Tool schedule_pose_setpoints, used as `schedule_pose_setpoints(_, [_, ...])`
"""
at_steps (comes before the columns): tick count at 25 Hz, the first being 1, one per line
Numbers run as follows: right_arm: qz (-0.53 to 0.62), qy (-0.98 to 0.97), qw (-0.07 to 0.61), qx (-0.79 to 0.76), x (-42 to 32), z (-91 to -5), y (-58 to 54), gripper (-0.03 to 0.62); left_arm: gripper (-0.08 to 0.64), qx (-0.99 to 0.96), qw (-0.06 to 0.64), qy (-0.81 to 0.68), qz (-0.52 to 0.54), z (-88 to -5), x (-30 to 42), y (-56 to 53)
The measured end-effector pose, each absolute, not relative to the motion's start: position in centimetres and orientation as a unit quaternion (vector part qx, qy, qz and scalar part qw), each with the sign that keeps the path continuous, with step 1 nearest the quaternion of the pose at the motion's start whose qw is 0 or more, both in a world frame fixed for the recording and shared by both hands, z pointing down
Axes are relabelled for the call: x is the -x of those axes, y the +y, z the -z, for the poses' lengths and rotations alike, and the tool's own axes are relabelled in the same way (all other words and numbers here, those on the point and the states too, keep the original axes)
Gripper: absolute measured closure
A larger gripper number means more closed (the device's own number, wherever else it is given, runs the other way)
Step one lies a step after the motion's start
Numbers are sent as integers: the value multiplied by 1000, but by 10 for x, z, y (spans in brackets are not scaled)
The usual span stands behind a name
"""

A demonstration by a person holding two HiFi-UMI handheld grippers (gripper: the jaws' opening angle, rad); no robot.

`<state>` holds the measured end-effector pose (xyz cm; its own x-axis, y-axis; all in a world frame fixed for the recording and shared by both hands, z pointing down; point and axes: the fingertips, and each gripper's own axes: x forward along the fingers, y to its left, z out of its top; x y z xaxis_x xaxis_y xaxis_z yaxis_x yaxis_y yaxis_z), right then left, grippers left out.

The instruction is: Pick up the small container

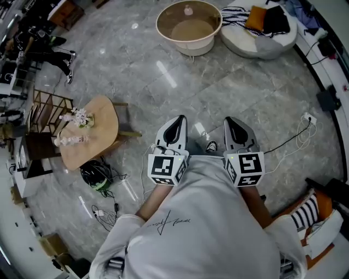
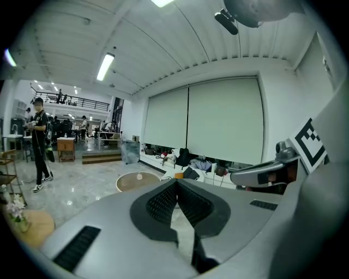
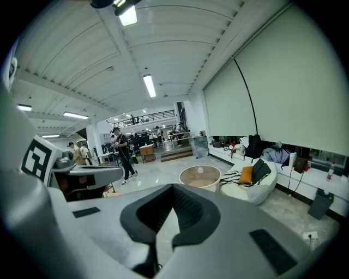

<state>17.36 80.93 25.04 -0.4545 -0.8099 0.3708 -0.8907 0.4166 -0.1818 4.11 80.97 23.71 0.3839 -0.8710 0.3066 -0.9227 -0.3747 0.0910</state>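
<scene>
My left gripper (image 1: 175,123) and right gripper (image 1: 233,123) are held side by side at waist height over the marble floor, both shut and empty. In the left gripper view the left gripper (image 2: 175,183) has its tips together. The right gripper (image 3: 173,188) shows the same in its own view. A small pale object (image 1: 188,10) sits on a round glass-topped table (image 1: 211,34) far ahead. A small white container (image 1: 70,140) lies on a wooden side table (image 1: 103,122) to my left, beside a bunch of flowers (image 1: 80,116). Neither gripper is near them.
A white beanbag seat (image 1: 259,38) with cushions and clothes lies at the far right. Cables and a power strip (image 1: 308,117) trail over the floor at right, and a black bundle (image 1: 95,174) with cables lies at left. A person in black (image 3: 121,150) stands far off.
</scene>
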Motion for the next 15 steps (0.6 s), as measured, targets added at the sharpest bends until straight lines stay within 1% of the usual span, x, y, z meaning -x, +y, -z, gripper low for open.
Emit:
schedule_pose_setpoints(3, [-197, -830, 79, -515, -180, -246, 805, 577, 545, -820, 121, -549, -105, -235, -40, 808])
schedule_pose_setpoints(5, [-215, -846, 72, -483, -172, -244, 807, 578, 545, -819, 117, -551, -111, -234, -40, 806])
schedule_pose_setpoints(7, [-227, -863, 76, -444, -161, -244, 809, 578, 545, -820, 131, -543, -122, -238, -42, 804])
schedule_pose_setpoints(10, [-198, -874, 101, -432, -152, -243, 803, 578, 545, -831, 176, -515, -114, -243, -49, 800])
schedule_pose_setpoints(15, [-176, -867, 83, -459, -157, -234, 772, 578, 545, -833, 170, -513, -118, -244, -53, 774])
